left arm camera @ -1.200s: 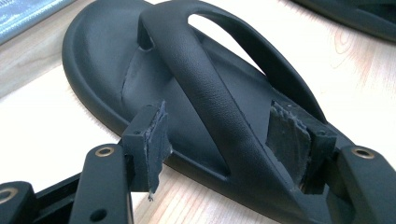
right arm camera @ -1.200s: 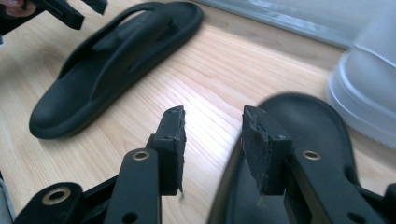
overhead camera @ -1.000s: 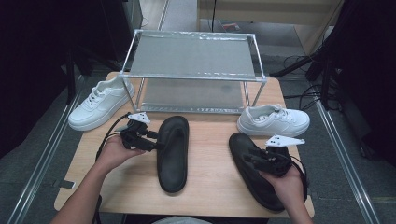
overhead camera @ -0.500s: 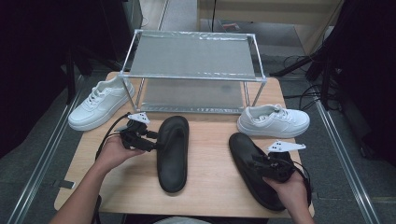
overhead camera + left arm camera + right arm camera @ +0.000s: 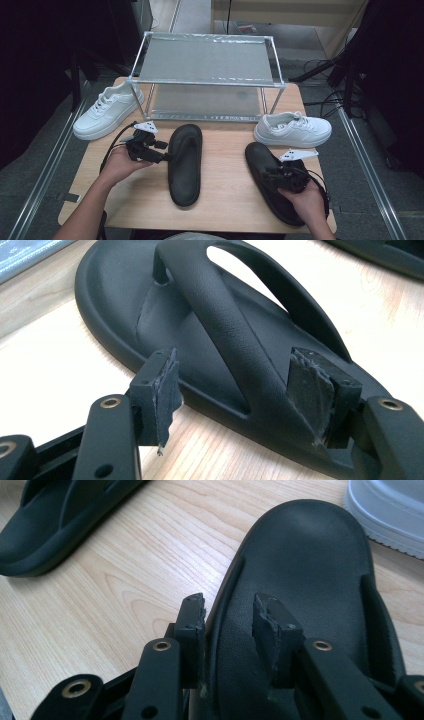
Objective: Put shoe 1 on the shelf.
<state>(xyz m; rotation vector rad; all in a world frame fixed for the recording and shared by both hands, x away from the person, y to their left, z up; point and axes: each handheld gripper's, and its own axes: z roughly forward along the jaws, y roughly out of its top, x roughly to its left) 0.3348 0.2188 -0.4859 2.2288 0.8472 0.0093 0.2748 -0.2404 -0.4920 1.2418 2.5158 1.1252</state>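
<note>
While both black sandals lie flat on the wooden tabletop (image 5: 225,150) in front of the metal rack (image 5: 205,70), each has a gripper at it. The left sandal (image 5: 185,162) sits just before the rack's front edge, toe toward the rack. The left gripper (image 5: 162,152), held in the left hand (image 5: 120,165), reaches that sandal's outer side; in the left gripper view its jaws stand wide apart, straddling the strap (image 5: 225,315) and sole edge without closing on them. The right sandal (image 5: 272,180) lies before the rack's right front leg, angled. The right gripper (image 5: 277,172), held in the right hand (image 5: 305,202), sits on it; in the right gripper view the jaws are narrowed around the sandal's side rim (image 5: 225,610), though I cannot tell whether they pinch it. A white sneaker (image 5: 107,110) rests left of the rack, and another white sneaker (image 5: 292,129) lies beside the rack's right front leg.
</note>
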